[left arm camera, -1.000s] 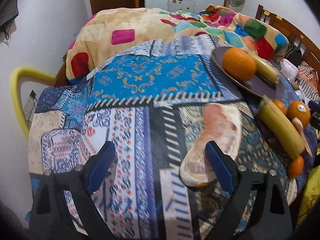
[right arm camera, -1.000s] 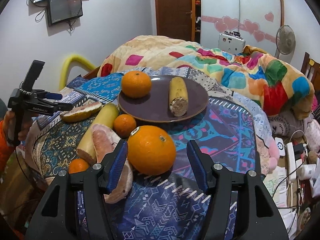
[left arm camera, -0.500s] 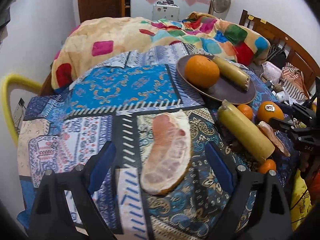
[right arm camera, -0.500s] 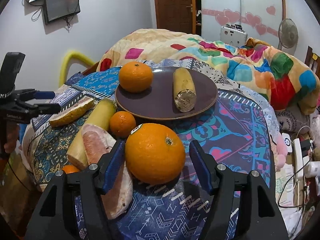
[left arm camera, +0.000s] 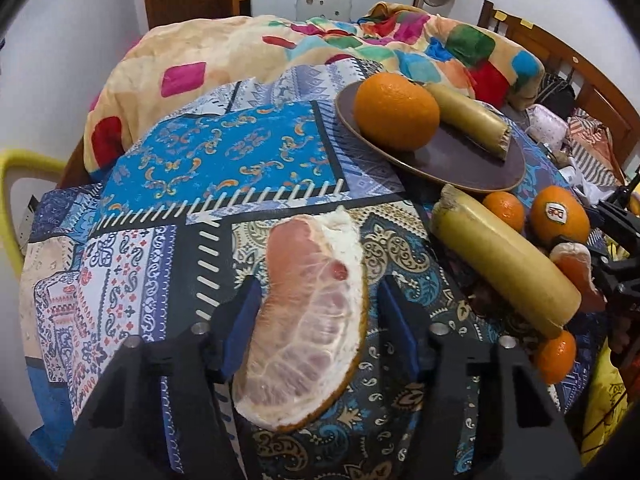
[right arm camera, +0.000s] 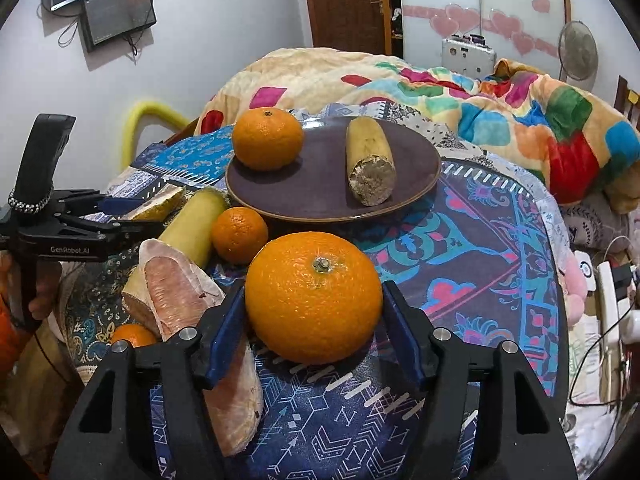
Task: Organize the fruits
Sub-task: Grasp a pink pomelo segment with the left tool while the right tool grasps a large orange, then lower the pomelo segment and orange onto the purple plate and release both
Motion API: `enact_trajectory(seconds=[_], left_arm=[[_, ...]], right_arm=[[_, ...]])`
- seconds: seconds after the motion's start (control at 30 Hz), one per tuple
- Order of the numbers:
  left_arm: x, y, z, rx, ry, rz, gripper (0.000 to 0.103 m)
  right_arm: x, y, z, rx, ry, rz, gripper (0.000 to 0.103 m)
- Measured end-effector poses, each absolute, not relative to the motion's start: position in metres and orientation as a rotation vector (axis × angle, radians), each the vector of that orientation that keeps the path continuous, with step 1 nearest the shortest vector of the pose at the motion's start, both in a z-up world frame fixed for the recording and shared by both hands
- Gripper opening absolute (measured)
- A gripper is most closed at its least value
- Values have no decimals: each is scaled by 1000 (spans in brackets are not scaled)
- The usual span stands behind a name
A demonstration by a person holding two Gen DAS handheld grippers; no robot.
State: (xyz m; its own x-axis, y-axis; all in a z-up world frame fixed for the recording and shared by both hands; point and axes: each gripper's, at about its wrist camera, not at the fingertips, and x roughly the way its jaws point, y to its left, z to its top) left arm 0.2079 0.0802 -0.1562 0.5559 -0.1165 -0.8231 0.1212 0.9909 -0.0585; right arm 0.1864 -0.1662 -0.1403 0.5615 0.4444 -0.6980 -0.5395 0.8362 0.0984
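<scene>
My left gripper [left arm camera: 320, 320] is closing around a peeled pomelo wedge [left arm camera: 312, 320] on the patterned cloth; a small gap shows on the right pad. My right gripper [right arm camera: 314, 320] has its pads against a large orange [right arm camera: 314, 296]. A brown plate [right arm camera: 320, 196] holds an orange [right arm camera: 267, 138] and a yellow cut fruit piece [right arm camera: 368, 160]. Beside the plate lie a long yellow fruit [right arm camera: 192, 228], a small orange [right arm camera: 239, 234], a second pomelo wedge [right arm camera: 192, 304] and another small orange [right arm camera: 134, 334]. The left gripper also shows at the left of the right wrist view [right arm camera: 132, 216].
A colourful blanket [right arm camera: 480, 96] is heaped behind the table. A yellow chair back [left arm camera: 16, 184] stands at the left edge. Cables and chargers [right arm camera: 608, 304] lie at the right. A wooden bed frame [left arm camera: 560, 60] is at the far right.
My left gripper moved right and forward until the pomelo wedge lies between its fingers, and the fingers narrowed. My right gripper advanced and closed onto the large orange.
</scene>
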Motion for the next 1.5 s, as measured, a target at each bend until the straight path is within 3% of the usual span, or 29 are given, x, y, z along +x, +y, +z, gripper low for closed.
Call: enact_trajectory(seconds=[0.27, 0.77, 1.5], left_arm=[[200, 83, -146, -9, 948, -145, 51], [191, 53, -81, -2, 756, -203, 49], [280, -8, -68, -61, 728, -265, 49]], right_arm=[[185, -174, -136, -125, 779, 569, 62], [186, -198, -99, -98, 664, 510, 62], [238, -193, -80, -149, 583, 443, 61]])
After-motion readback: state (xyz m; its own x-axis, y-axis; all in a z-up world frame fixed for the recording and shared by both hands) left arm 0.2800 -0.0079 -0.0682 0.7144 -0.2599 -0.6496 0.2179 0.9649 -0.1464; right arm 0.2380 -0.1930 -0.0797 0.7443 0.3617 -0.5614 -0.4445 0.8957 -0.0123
